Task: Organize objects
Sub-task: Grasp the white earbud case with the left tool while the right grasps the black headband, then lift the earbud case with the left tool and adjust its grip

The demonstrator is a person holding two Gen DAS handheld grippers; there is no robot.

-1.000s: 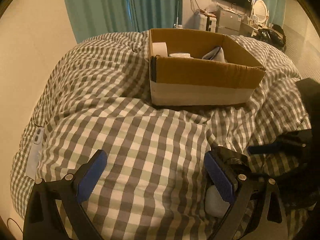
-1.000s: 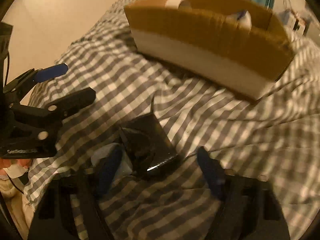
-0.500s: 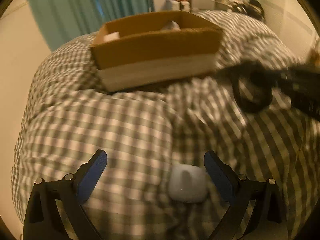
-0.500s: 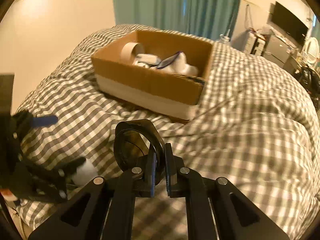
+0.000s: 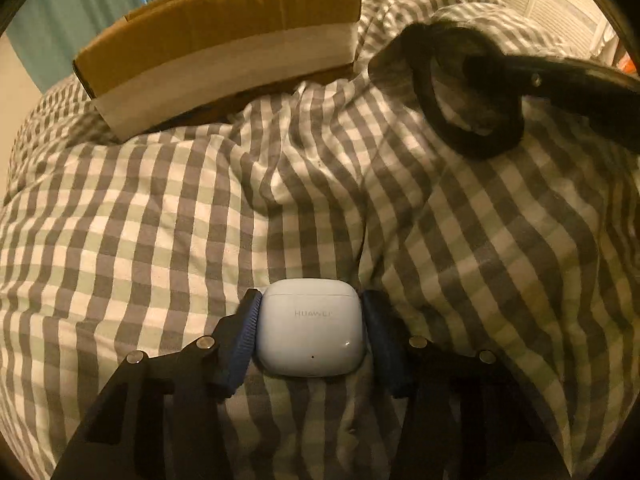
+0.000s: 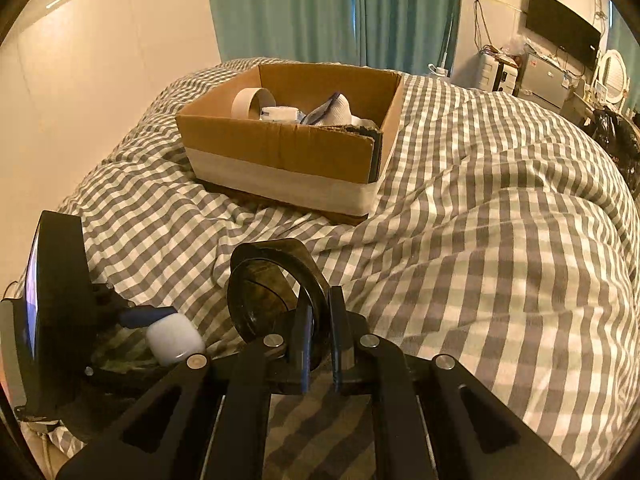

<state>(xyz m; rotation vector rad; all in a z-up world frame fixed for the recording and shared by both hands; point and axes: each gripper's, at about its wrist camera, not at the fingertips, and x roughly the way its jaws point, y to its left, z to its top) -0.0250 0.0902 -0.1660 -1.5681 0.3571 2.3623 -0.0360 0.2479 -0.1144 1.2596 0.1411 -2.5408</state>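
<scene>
Left gripper [image 5: 311, 330] low, around earbud case [image 5: 310, 327]

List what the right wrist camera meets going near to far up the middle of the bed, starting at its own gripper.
right gripper → dark round lens piece pinched in it → bare checkered duvet → cardboard box → teal curtains

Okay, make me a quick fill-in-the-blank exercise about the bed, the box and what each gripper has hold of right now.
1. The left gripper is closed on a white ____ case.
2. The right gripper pinches a dark round ____.
3. The cardboard box sits on a ____-patterned duvet.
4. A white roll of ____ stands inside the box at its left end.

Missing words: earbud; lens filter; checked; tape
</scene>
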